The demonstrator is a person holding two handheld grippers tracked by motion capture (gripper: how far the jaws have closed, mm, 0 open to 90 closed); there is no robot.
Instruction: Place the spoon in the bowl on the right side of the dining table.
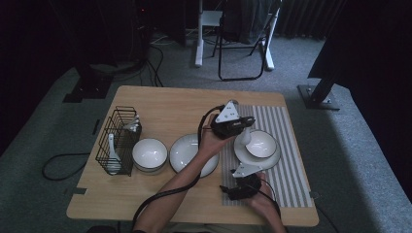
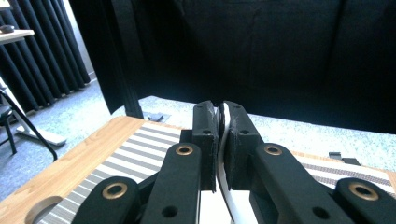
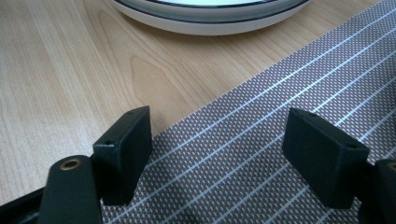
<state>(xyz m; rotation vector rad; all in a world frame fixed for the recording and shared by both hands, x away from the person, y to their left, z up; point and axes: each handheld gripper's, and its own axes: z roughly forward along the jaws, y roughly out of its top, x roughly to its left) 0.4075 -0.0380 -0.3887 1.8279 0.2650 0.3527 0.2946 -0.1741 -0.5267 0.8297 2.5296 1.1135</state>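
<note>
Spoon handle, white and thin, sits clamped between the pads of the left gripper [image 2: 222, 135], seen edge-on in the left gripper view as a curved white strip running down between the two black jaws. From the high view, the left gripper [image 1: 245, 133] hangs over the near-left rim of a white bowl [image 1: 262, 143], and the white spoon [image 1: 246, 140] reaches down from it toward that rim. The bowl stands on a white plate [image 1: 272, 161], which lies on a striped placemat [image 1: 291, 145] on the right half of the wooden desk [image 1: 165, 104].

The right gripper [image 3: 217, 154] rests low on the near part of the placemat with its jaws wide apart and nothing between them; in its own view the mat's edge crosses the wood grain, and a dark-banded dish rim [image 3: 210, 14] lies ahead.

Left of the mat stand another white plate [image 1: 187, 153], a second bowl [image 1: 149, 154], and a black wire basket [image 1: 118, 138] holding more white spoons [image 1: 112, 155].
</note>
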